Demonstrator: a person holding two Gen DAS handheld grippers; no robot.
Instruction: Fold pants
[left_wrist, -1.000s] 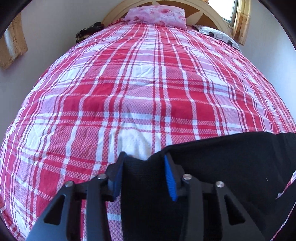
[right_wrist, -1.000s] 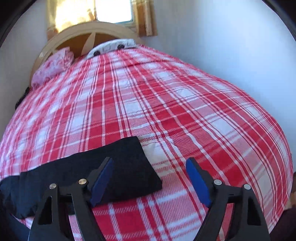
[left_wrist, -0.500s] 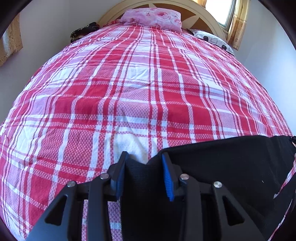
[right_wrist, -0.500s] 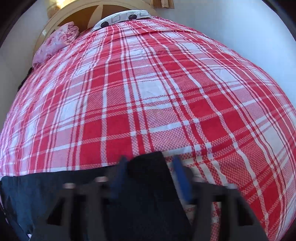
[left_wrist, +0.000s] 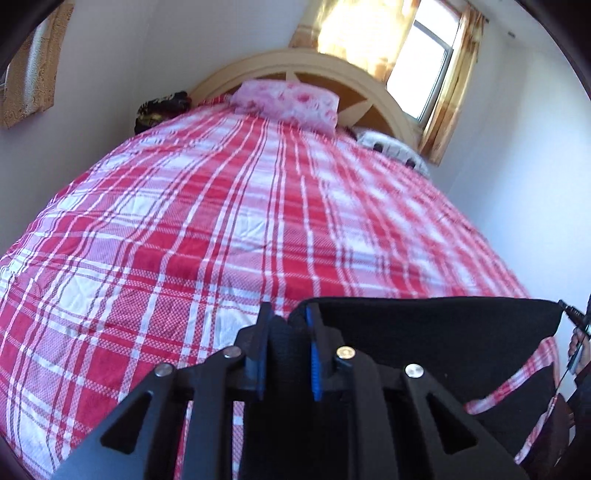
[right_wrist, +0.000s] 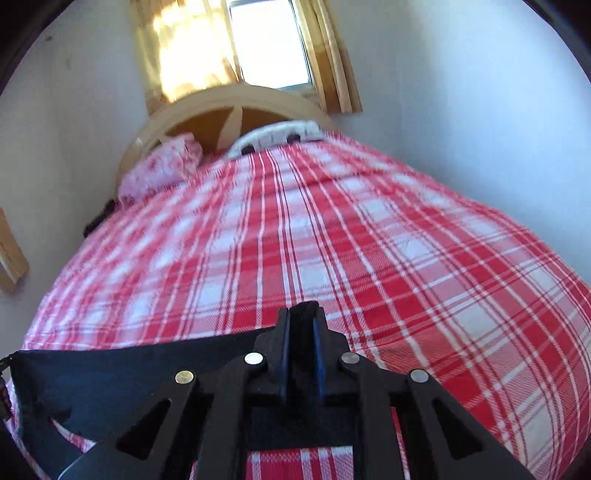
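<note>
Left gripper (left_wrist: 286, 334): blue pads clamped on one end of black pants (left_wrist: 436, 332). Right gripper (right_wrist: 301, 328): jaws pinched on the opposite end. Pants: edge stretched taut between both grippers, raised over near edge of red plaid bedspread (left_wrist: 221, 221). Far end: pink pillow (left_wrist: 288, 101), arched headboard (right_wrist: 229, 105), curtained window (right_wrist: 269, 40).

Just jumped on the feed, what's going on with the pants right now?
A person is folding black pants on a bed with a red plaid cover. The left gripper is shut on one end of the fabric and the right gripper is shut on the other. The edge between them is stretched taut and raised above the cover, while more black cloth hangs below it.
</note>
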